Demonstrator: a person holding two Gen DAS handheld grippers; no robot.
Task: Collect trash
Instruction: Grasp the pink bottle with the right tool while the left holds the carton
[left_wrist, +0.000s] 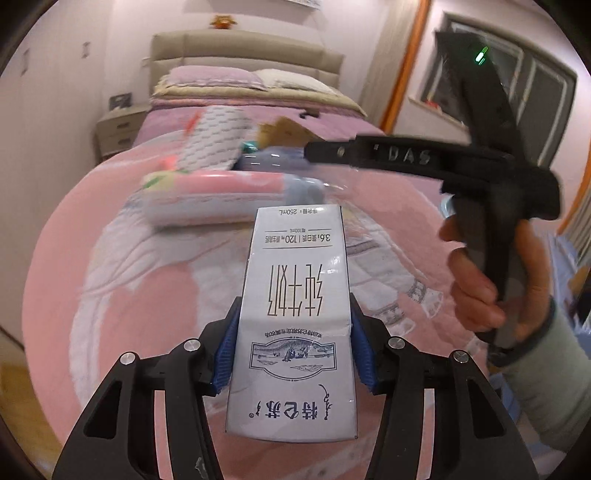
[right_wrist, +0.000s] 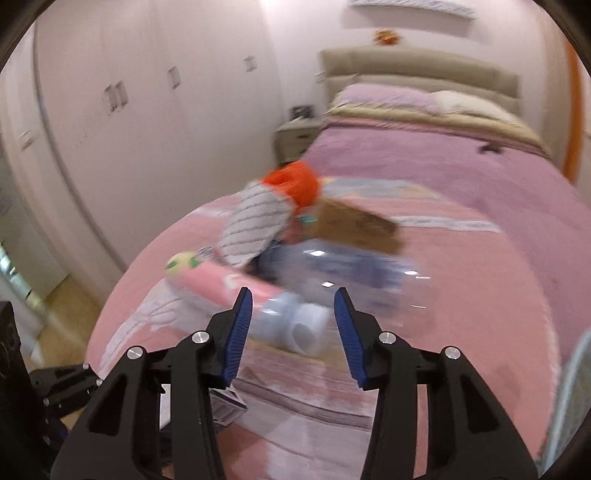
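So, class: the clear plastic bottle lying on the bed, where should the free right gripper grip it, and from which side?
Probably the narrow neck behind the cap. The clear plastic bottle lies on its side on the pink bedspread, its cap end toward the right gripper, whose jaws are open and empty. The body looks wider than the gap, so come from above with the jaws straddling the neck crosswise.

We look from both wrists, each tilted down along its jaws and up the bed (left_wrist: 110, 258) toward the headboard (right_wrist: 417, 66). Our left view sits close over the foot edge; the right looks from its right side. Both share the trash heap (right_wrist: 295, 243) mid-bed.
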